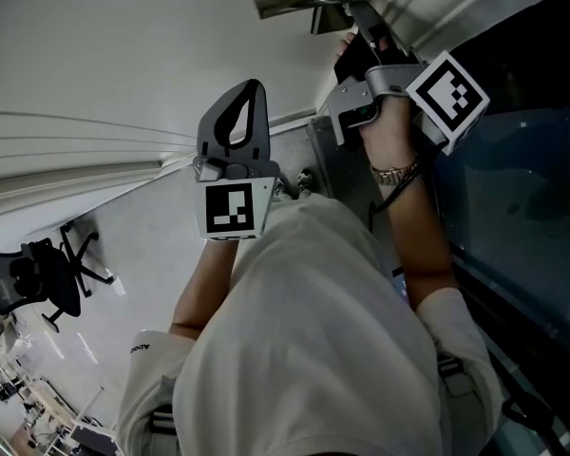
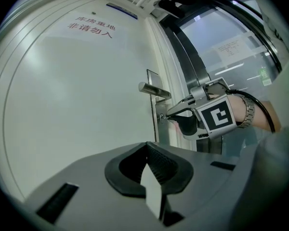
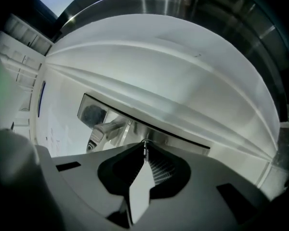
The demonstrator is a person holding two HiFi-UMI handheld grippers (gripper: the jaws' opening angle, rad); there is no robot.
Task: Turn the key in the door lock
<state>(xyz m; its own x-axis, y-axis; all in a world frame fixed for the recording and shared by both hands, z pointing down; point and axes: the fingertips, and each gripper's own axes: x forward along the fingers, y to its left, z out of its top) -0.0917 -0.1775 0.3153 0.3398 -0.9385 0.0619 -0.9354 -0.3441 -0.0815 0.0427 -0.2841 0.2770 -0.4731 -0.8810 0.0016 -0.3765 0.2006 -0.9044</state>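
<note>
Finding: the right gripper point(image 3: 145, 150) is closed on the key point(image 3: 145, 145), which sits in the lock of the white door point(image 2: 77, 105). In the right gripper view the jaws meet on a thin metal blade at their tips. No gap shows between them.

Position of the key: it stands in the metal lock plate point(image 3: 183, 140), just below the door handle point(image 2: 153, 89), at the door's edge next to the glass panel point(image 2: 231, 52).

Governing relation: the key's long axis runs straight into the door. The right gripper points along that same line, roughly level, so gripper and key are end to end. Any turn must therefore be a roll of the wrist about that line, not a swing sideways. The lock plate runs aslant across the right gripper view, which suggests that this gripper is held rolled to one side.

Clearance: the handle projects from the door close above the jaws. In my judgement it is the only thing that could foul a further roll.

Left gripper point(image 2: 147, 153): jaws together with nothing between them. It faces the bare door panel, well to the side of the lock. The right hand is plainly the nearer and is the only one engaged.
</note>
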